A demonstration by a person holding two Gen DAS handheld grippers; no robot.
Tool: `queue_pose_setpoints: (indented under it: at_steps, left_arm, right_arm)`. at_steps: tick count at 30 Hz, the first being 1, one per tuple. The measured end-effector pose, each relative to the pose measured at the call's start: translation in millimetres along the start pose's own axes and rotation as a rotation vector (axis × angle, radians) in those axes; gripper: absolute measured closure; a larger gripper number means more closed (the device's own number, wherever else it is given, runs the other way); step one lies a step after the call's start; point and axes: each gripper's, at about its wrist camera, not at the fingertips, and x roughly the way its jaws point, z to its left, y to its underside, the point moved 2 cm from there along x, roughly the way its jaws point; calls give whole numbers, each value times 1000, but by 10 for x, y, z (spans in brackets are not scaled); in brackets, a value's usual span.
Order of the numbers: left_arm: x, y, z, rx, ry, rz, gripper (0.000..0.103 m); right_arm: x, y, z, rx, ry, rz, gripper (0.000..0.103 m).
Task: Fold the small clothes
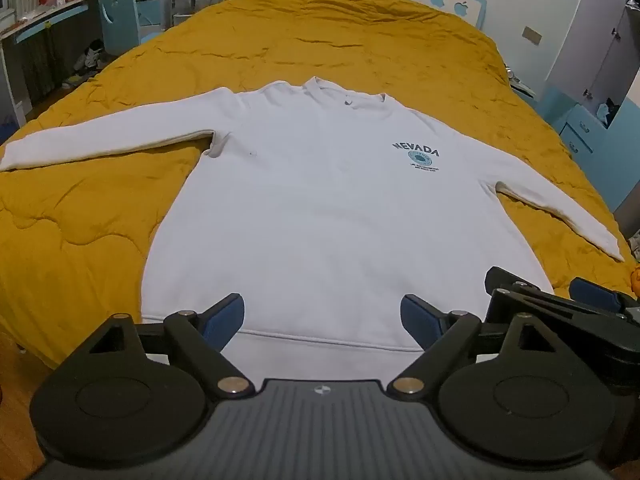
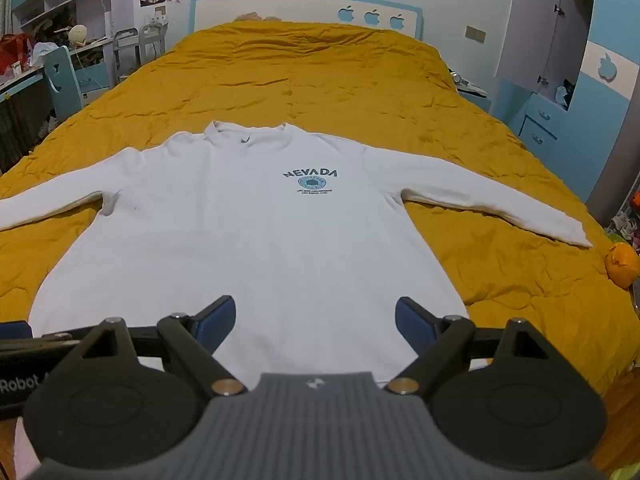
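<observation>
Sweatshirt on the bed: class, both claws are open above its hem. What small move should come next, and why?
Probably bring one claw, say the left claw, down onto a sleeve to fold it inward. The sweatshirt lies flat, front up, on the quilt with both sleeves spread, and neither it nor the right claw holds anything.

The sweatshirt [image 2: 248, 248] is soft, matt white knit cloth with a ribbed hem. The bedspread [image 2: 320, 80] is quilted, crinkled mustard fabric. Each hand-held gripper [image 1: 322, 318] [image 2: 314, 320] is matt black plastic with ribbed grey casing, shiny metal pins and blue rubbery pads [image 2: 414, 326].
</observation>
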Motion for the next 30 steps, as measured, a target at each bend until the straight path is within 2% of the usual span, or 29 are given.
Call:
queue_pose_setpoints:
  at_steps: [1, 2, 30]
  left_arm:
    - [7, 22, -68, 0, 0, -5, 0]
    - [9, -9, 2, -18, 30, 10, 0]
    - [54, 47, 42, -29, 50, 15, 0]
  right_arm:
    - [-5, 0, -1, 1, 1, -2, 20]
    - [-11, 1, -3, 1, 2, -4, 20]
    - [51, -4, -18, 0, -1, 21, 20]
